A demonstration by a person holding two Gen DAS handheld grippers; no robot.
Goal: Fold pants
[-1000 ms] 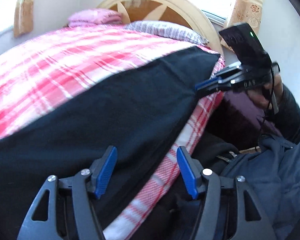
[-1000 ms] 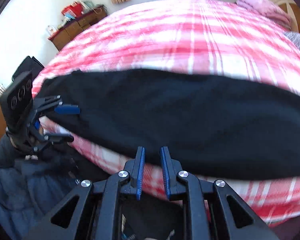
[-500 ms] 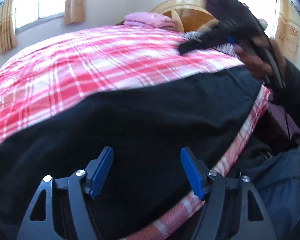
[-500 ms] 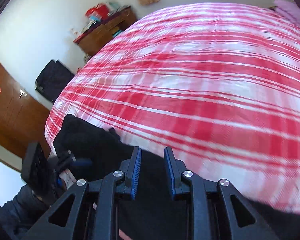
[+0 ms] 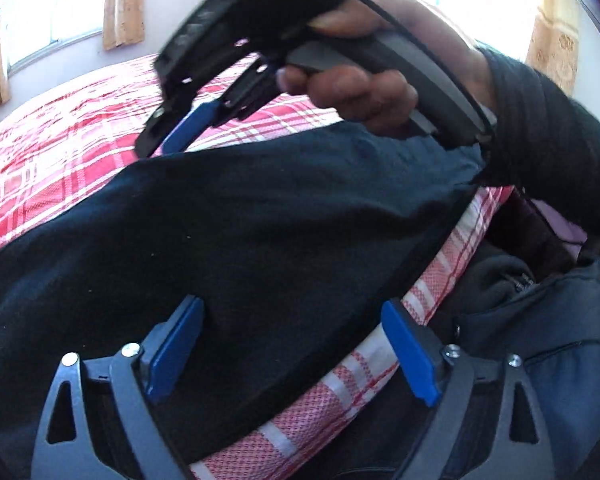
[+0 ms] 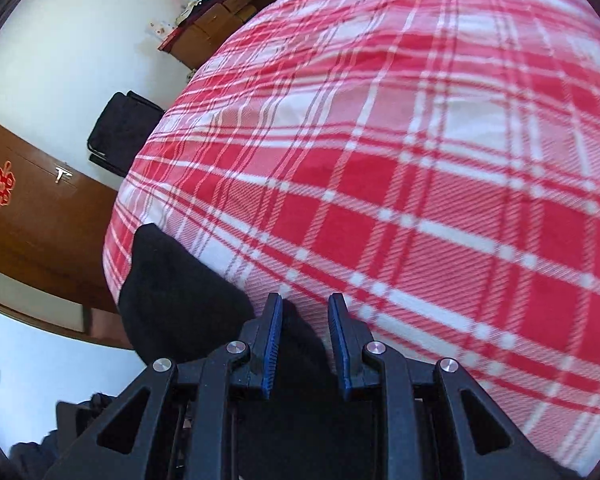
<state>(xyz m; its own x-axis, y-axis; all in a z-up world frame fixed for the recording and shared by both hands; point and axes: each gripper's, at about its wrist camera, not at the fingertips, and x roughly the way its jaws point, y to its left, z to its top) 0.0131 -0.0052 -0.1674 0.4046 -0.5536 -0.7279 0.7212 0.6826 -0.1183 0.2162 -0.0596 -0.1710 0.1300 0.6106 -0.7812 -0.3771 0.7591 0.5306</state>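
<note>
The black pants (image 5: 260, 232) lie along the near edge of the bed with the red and white plaid cover (image 5: 52, 152). My left gripper (image 5: 292, 344) is open, its blue pads wide apart over the pants, holding nothing. My right gripper (image 6: 305, 340) has its pads a narrow gap apart, with black pants fabric (image 6: 180, 292) between and below them; I cannot tell if it grips. In the left wrist view the right gripper (image 5: 172, 140) is held high in a hand over the pants.
The plaid cover (image 6: 420, 160) fills the right wrist view. A brown door (image 6: 28, 220), a black bag (image 6: 120, 132) and a wooden dresser (image 6: 220, 20) stand beyond the bed's foot. The person's dark jacket (image 5: 540, 340) is beside the bed edge.
The right gripper has swung from the pants' far end up and across toward the left gripper, now close in front of the left camera. The left gripper has stayed open over the pants.
</note>
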